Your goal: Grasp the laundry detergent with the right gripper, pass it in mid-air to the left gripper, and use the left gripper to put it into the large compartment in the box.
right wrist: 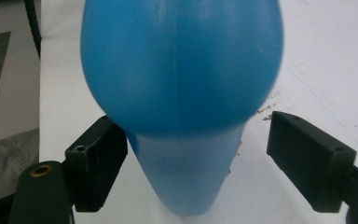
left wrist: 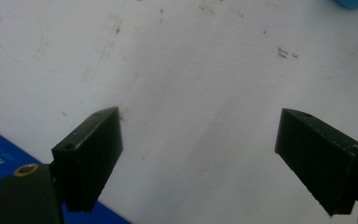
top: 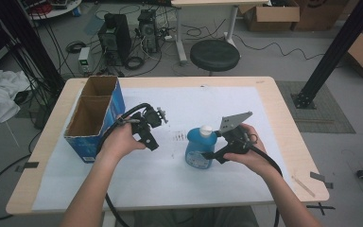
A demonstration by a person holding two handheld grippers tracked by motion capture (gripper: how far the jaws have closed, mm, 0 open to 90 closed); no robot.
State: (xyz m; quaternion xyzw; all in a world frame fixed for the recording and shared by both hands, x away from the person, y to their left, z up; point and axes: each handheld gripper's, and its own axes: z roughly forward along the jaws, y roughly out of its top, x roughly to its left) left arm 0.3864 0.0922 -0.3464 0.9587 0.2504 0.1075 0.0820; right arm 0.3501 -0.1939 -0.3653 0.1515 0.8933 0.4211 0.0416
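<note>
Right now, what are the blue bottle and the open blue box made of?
The blue bottle looks like plastic: smooth, slightly see-through, with a faint moulded seam down its body in the right gripper view and a white cap. The open blue box looks like cardboard: dull brown inside, thin stiff walls, and a shiny blue printed outside.

Blue bottle (right wrist: 182, 70), top cropped in right gripper view.

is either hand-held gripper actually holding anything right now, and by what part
Nothing is gripped yet. The right hand-held gripper has its jaws around the blue plastic bottle, with a gap at one pad. The left hand-held gripper is open over the table.
</note>
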